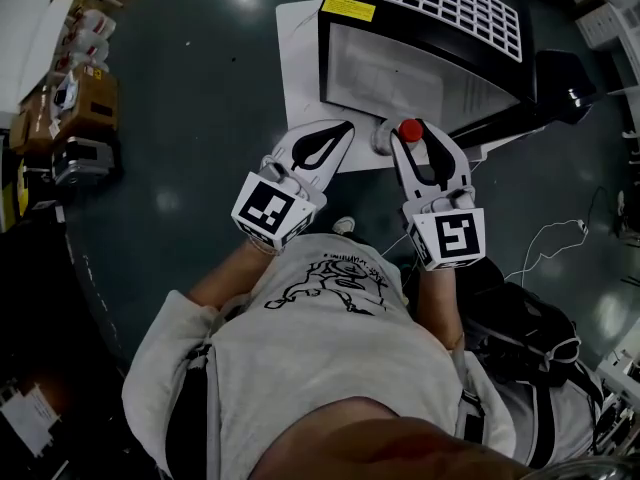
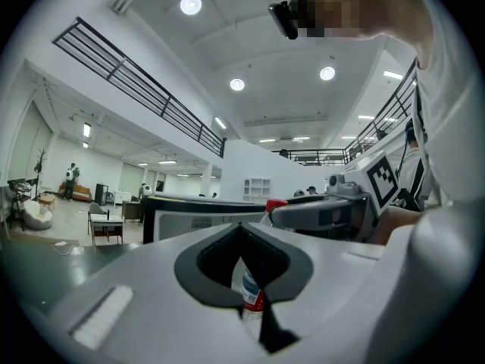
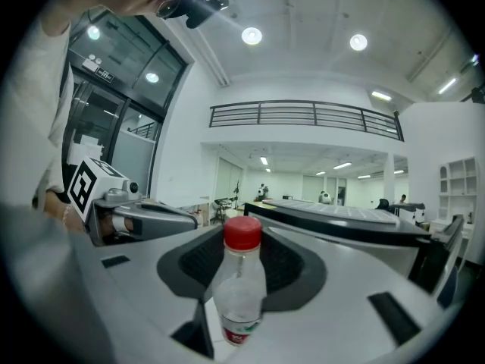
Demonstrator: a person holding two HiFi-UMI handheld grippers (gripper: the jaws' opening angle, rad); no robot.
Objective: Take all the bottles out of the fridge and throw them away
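Bottle (image 3: pixel 241 294) — red-capped — gripped by right gripper (image 1: pixel 412 140) off fridge (image 1: pixel 400 68) edge; left gripper (image 1: pixel 340 131) closed, empty; open floor (image 1: pixel 200 118) leftward.

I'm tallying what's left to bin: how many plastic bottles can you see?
1. A clear plastic bottle with a red cap stands gripped in the right gripper, near the black box-shaped fridge. Others may be hidden inside it.

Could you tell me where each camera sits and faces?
Head view: on the person's head, steeply down on fridge, left gripper, right gripper, shirt.
Left gripper view: on that gripper, level along its shut jaws; shirt at right.
Right gripper view: on that gripper, along jaws gripping the bottle; shirt at left.
Shared: each gripper view shows the other gripper.
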